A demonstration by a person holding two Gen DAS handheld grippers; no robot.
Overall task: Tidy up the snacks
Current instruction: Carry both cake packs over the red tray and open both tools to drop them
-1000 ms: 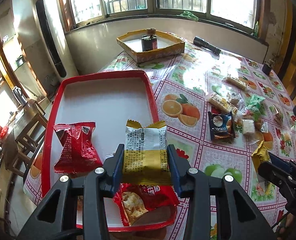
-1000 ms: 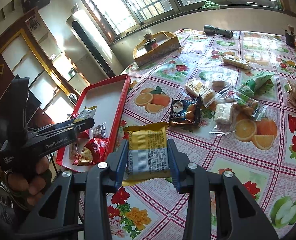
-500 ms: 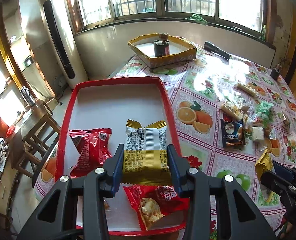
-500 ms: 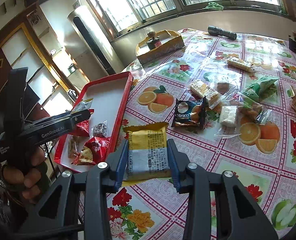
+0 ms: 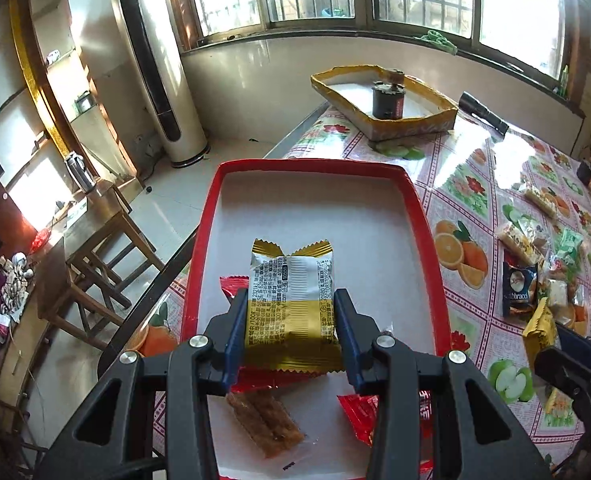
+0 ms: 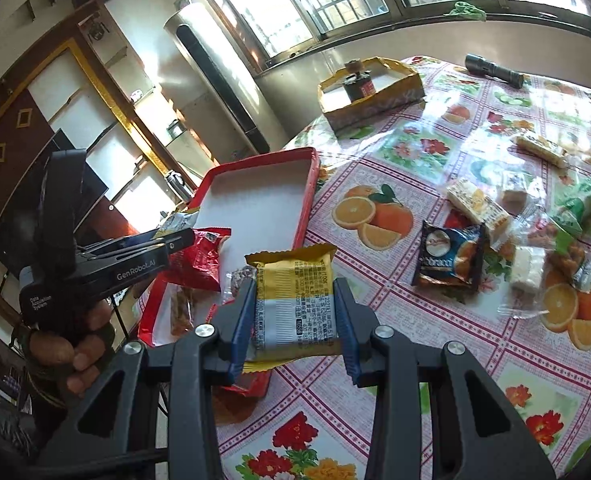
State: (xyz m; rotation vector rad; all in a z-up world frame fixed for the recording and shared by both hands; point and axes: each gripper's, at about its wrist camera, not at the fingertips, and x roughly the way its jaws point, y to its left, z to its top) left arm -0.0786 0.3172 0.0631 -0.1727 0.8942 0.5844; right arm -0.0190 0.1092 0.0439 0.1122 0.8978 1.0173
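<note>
The left gripper (image 5: 291,316) is clamped on a gold and white snack packet (image 5: 291,300), with its blue pads pressing the two sides of the wrapper. It holds this packet in the air above the red tray (image 5: 423,240), over the near half of the white tray floor. Under the packet, on the tray, lie a red snack bag (image 5: 231,286), a clear-wrapped brown bar (image 5: 265,426) and another red wrapper (image 5: 361,412) at the near right corner. The far half of the tray is bare.

The right gripper (image 6: 295,312) is closed in the same way on a second yellow and white packet (image 6: 295,300). This packet hangs over the fruit-pattern tablecloth (image 6: 415,360), just beside the right rim of the red tray (image 6: 309,196), not over the tray floor. In the right wrist view, the left gripper appears at the left side, held by a hand (image 6: 67,348), with its packet above the red bags in the tray.

The other snacks are on the tablecloth to the right of the tray: a dark blue biscuit packet (image 6: 449,258), several clear-wrapped cakes (image 6: 527,268), a green packet (image 6: 579,204) and a long yellow bar (image 6: 541,148). Farther back stand a yellow cardboard box (image 6: 375,108) with a dark jar (image 6: 359,84) inside, and a black flashlight (image 6: 493,68) lies near the window side.
</note>
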